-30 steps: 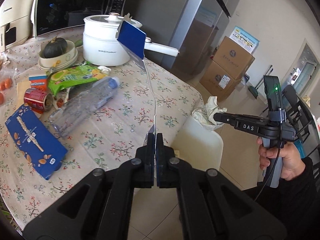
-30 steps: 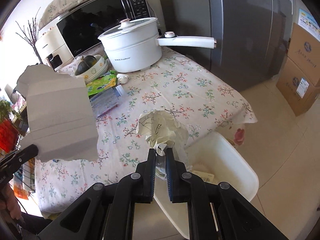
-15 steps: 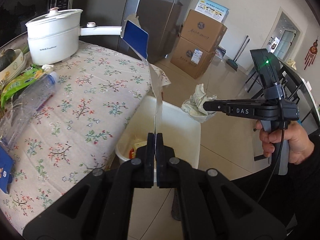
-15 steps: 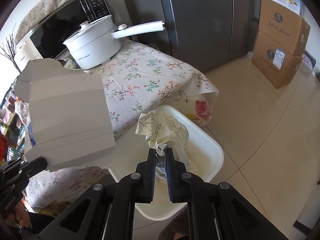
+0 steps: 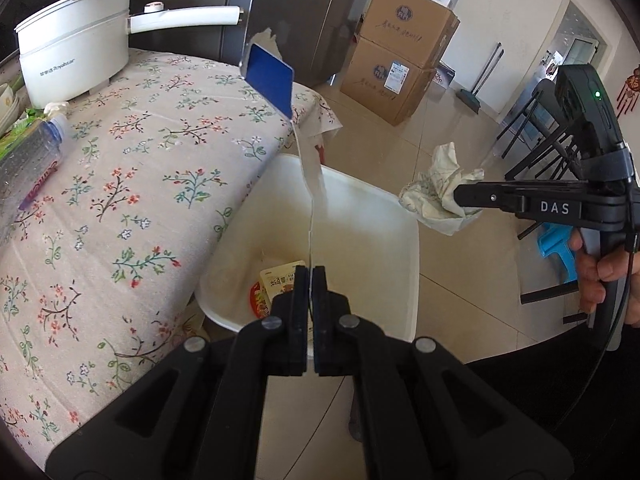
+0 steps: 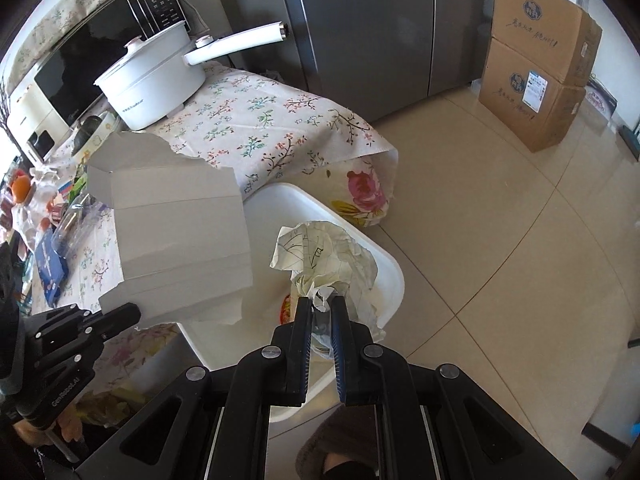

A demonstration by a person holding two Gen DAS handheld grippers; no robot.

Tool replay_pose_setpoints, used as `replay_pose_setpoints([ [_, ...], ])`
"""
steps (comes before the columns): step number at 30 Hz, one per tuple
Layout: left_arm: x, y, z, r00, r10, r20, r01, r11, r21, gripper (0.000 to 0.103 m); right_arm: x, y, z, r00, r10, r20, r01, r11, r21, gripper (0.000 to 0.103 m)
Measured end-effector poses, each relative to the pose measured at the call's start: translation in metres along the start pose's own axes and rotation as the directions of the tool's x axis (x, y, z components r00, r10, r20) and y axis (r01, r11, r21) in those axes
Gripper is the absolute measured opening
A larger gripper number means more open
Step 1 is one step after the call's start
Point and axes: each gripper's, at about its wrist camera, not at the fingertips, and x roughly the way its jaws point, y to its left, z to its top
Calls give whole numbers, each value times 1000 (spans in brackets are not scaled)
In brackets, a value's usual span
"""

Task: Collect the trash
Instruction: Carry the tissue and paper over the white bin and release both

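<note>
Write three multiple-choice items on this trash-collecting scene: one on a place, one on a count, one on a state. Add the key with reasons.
1. Where is the white bin?
A. on the table
B. on the floor beside the table
C. on top of the cardboard boxes

2. How many cardboard boxes are stacked by the wall?
A. two
B. three
C. five

3. What is the right gripper doing?
A. standing open and empty
B. shut on the crumpled paper
C. shut on a plastic bottle

Key:
1 B, the bin stands on the tiles against the table's draped edge.
2 A, one box sits on another.
3 B, the crumpled paper is pinched between its fingers, while the left gripper holds the flattened carton.
</note>
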Motion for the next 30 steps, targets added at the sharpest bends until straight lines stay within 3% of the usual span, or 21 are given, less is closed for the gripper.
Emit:
replay_pose_setpoints([
  [3,6,-2,-1,1000,17,-3,-17,1000,21,2,1,0,0,1000,-1,-4,1,1000,-2,10],
  [5,7,-3,-3,999,35,-19,-35,999,28,11,2,1,1,1000,-2,-8,2,1000,-3,10],
  [7,6,-1,-3,998,50,-24,-49,998,27,43,4,2,1,1000,-4,-13,4,1000,-4,10],
  [9,-1,2,-3,998,69,-12,-68,997,27,58,6,4,2,1000,-5,-18,4,1000,-6,10],
  [16,-30,22,-5,984,177,3,-177,984,3,80,14,12,3,999,-1,-43,1,1000,-12,10],
  [21,-46,41,-9,968,249,-11,-250,968,-32,83,23,22,6,997,9,-73,-10,1000,-9,11],
  [30,-70,64,-17,956,293,-1,-292,952,-89,91,31,40,14,997,20,-80,-21,1000,-11,12],
])
